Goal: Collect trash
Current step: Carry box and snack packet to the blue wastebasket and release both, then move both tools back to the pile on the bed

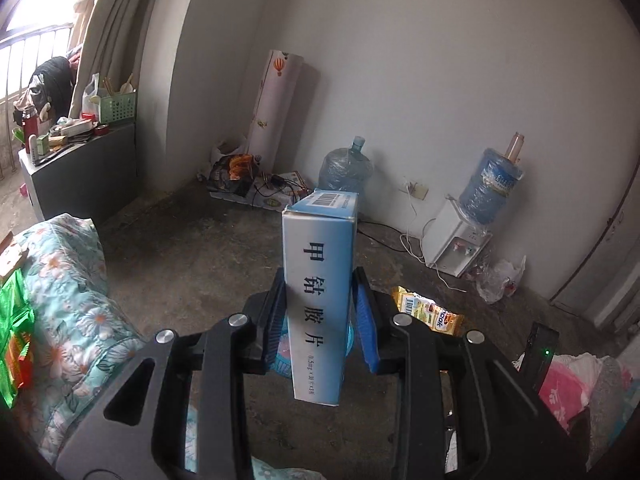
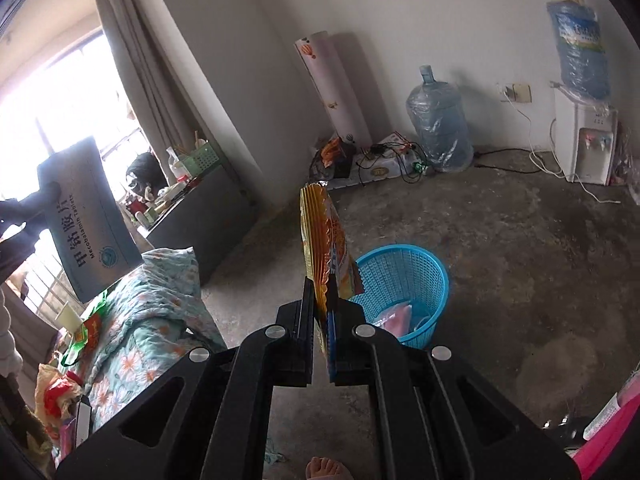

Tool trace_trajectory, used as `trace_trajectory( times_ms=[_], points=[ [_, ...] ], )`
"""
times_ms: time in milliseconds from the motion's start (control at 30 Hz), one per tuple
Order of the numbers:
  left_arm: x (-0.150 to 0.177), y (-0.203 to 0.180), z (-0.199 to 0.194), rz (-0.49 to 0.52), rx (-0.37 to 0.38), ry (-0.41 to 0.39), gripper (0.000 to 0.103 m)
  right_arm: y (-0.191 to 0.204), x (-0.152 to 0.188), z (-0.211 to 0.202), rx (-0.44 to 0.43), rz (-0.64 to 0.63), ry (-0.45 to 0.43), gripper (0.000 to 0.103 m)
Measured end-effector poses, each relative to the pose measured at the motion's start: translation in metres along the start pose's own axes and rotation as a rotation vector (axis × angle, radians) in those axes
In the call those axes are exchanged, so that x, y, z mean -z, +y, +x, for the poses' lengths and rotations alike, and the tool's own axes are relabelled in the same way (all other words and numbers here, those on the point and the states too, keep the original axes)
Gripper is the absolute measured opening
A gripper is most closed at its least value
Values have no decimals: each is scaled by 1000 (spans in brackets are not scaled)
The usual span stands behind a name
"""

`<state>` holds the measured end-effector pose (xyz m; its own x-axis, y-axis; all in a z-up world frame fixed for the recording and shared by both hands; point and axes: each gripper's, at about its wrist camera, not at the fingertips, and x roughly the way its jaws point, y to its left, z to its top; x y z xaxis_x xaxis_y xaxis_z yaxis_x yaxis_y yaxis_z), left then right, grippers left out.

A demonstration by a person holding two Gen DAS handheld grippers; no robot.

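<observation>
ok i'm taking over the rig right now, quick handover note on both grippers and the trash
Left gripper: shut on the blue medicine box, held upright.
Right gripper: shut on the orange snack wrapper.
Blue basket stands on the floor just past the right gripper, with a pink item already inside.
Done: both pieces picked up.
Left: drop both in the basket; more litter seems to lie on the floral bedding.

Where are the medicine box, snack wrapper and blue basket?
medicine box [image 1: 316, 304], left wrist view, its printed front face.
snack wrapper [image 2: 328, 248], right wrist view, its orange side.
blue basket [image 2: 416, 276], right wrist view, its mesh wall.
</observation>
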<state>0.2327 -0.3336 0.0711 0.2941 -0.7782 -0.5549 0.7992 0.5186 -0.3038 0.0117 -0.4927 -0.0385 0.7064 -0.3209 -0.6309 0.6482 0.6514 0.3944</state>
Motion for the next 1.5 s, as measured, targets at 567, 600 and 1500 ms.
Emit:
trace_trajectory(
  times_ms=[567,600,1500],
  points=[
    [42,28,257,-8,-116,311,73,-110,9,211,152,284,297,35],
    [45,34,253,-17,-118,312,73,-111,16,208,141,297,296,35],
    [84,42,-101,-120,-192,25,79,93,41,-2,-138,-140,184,60]
  ],
)
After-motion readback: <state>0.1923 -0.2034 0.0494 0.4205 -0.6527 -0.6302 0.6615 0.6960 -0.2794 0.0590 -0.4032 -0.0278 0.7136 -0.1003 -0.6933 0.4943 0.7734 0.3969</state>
